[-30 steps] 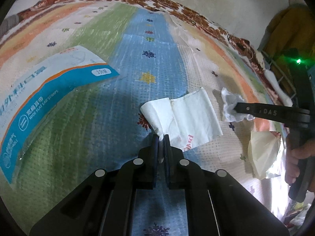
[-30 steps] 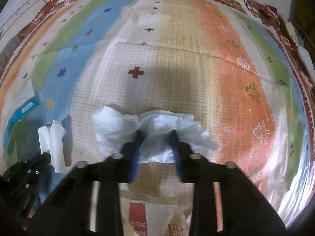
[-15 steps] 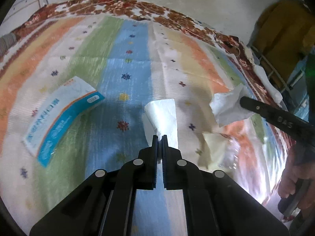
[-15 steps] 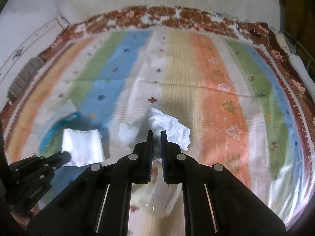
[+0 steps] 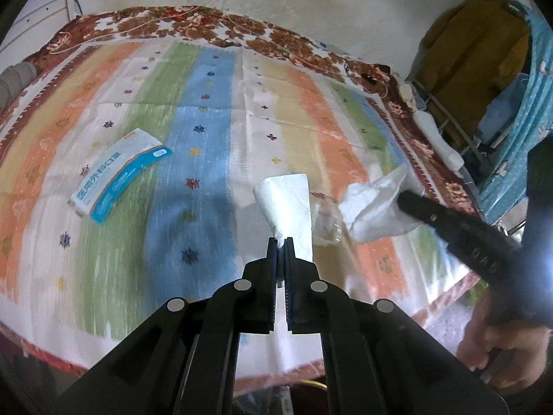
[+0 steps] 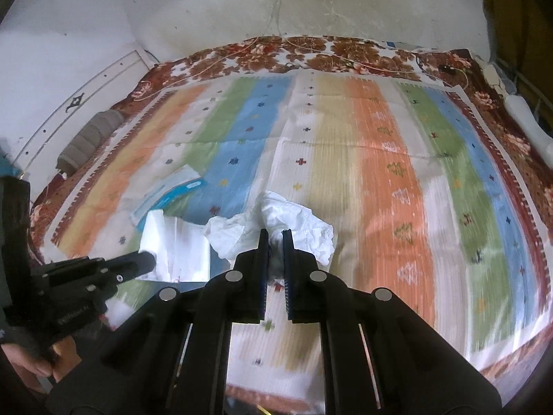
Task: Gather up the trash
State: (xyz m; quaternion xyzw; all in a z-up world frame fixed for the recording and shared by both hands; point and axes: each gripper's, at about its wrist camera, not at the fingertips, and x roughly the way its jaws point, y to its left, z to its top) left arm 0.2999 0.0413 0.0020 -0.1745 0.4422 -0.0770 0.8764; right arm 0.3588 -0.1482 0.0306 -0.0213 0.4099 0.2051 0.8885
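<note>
Left wrist view looks down on a bed covered by a striped blanket [image 5: 214,110]. At the centre, the left gripper [image 5: 280,240] has its jaws closed on one corner of a white folded paper wrapper [image 5: 287,200], which fans out above the tips, lifted clear of the blanket. To the right, the right gripper [image 5: 402,197] comes in as a dark blurred bar whose jaws cannot be made out from this side; a crumpled white tissue [image 5: 376,207] hangs at its tip. Between the two pieces of trash sits something clear and glassy [image 5: 326,223] — too blurred to identify. A blue-and-white packet [image 5: 119,176] lies flat on the blanket, well to the left. A hand [image 5: 504,352] is partly cut off at the lower right edge.

Right wrist view shows the right gripper [image 6: 275,233] with jaws clamped on the crumpled tissue [image 6: 293,223], which bulges out on both sides of the tips. At the left, the left gripper [image 6: 147,261] appears side-on, with the white wrapper [image 6: 172,242] at its tip — motion blur smears its edges. The blue-and-white packet [image 6: 172,192] lies beyond, partly hidden behind the wrapper.
</note>
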